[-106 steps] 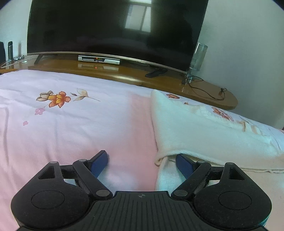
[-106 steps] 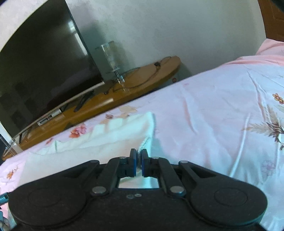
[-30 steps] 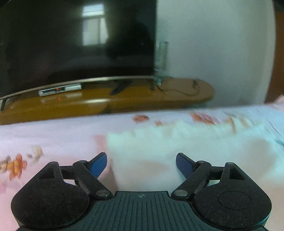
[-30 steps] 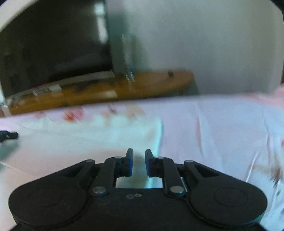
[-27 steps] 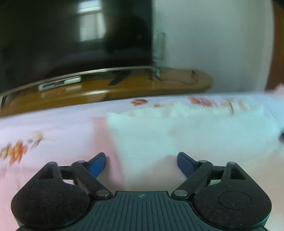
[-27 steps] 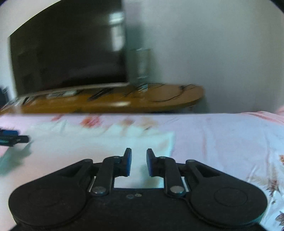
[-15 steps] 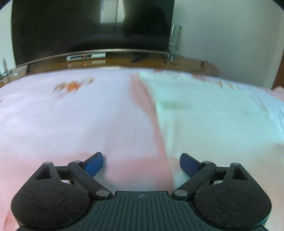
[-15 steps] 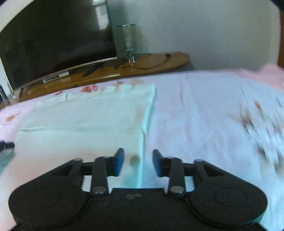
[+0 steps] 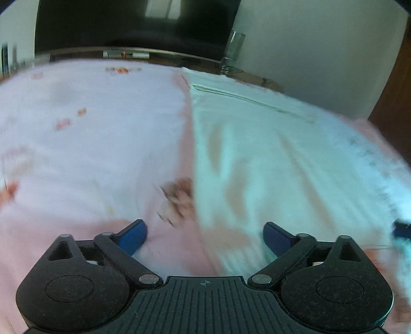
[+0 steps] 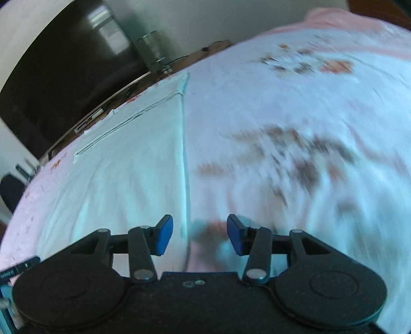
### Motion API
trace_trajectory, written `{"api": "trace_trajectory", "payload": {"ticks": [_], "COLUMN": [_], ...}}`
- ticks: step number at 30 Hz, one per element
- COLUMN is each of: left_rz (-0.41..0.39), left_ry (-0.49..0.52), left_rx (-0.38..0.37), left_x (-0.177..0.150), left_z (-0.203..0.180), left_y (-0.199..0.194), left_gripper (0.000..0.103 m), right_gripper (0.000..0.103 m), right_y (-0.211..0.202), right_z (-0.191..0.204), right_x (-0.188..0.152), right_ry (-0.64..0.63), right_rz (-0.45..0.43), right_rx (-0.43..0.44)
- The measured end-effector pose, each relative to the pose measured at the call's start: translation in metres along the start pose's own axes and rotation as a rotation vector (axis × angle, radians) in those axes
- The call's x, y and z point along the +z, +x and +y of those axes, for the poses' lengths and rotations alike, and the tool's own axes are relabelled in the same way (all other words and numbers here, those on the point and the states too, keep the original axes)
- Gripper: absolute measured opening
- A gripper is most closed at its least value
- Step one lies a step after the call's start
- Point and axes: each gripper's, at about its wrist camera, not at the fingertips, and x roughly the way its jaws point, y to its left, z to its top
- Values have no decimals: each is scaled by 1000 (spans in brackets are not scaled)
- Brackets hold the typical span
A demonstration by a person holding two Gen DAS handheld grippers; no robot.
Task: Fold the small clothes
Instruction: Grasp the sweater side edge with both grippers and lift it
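Lying flat — one white garment (image 9: 269, 154), one bedsheet (image 9: 90, 128)

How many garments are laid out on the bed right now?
1: a white garment spread flat on the pink floral bedsheet, its far end toward the TV. No others show, though some may lie outside both views.

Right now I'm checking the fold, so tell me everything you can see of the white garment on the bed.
The white garment is pale, soft-looking cloth lying flat on the pink floral bedsheet, long edges straight, with shallow wrinkles. A folded layer's edge crosses its far end, near the TV stand. The left tongs straddle its left edge and the right tongs its right edge; no pad presses the cloth. Motion blur hides finer detail.
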Motion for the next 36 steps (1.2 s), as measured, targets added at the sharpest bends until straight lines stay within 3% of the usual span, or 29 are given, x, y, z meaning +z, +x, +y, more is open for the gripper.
{"api": "trace_trajectory", "payload": {"ticks": [5,11,15,22,29,31,32,33,34,36], "left_rz": [-1,3,38,32,52,47,50,62,85,71], "left_ry": [-184,-403,-445,-521,-462,-436,-414,-392,-376,-345], "left_rx": [-131,-256,-301,-389,-404,-376,-353,-330,-320,-313], "left_x": [-17,-12,-5,-16,-8,-5,-4,-4,-4,-3], "left_z": [17,39,40,48,44,38,34,31,29,29], "left_y": [-8,12,25,29,38,39,40,42,45,46], "left_gripper": [86,84,62,62,62,54,40,11,5,5], "right_gripper": [45,33,32,25,19,15,14,11,8,6], "right_y": [-13,8,21,31,33,35,36,37,37,33], "right_z": [-1,-24,-24,-19,-33,-25,-22,-18,-14,-9], "right_x": [-21,-14,-5,6,3,2,1,1,1,1], "right_ry": [62,292,340,316,352,333,319,300,278,232], "right_rz": [19,41,49,83,112,127,133,136,137,120], "right_rx": [63,189,226,274,298,297,299,296,290,262]}}
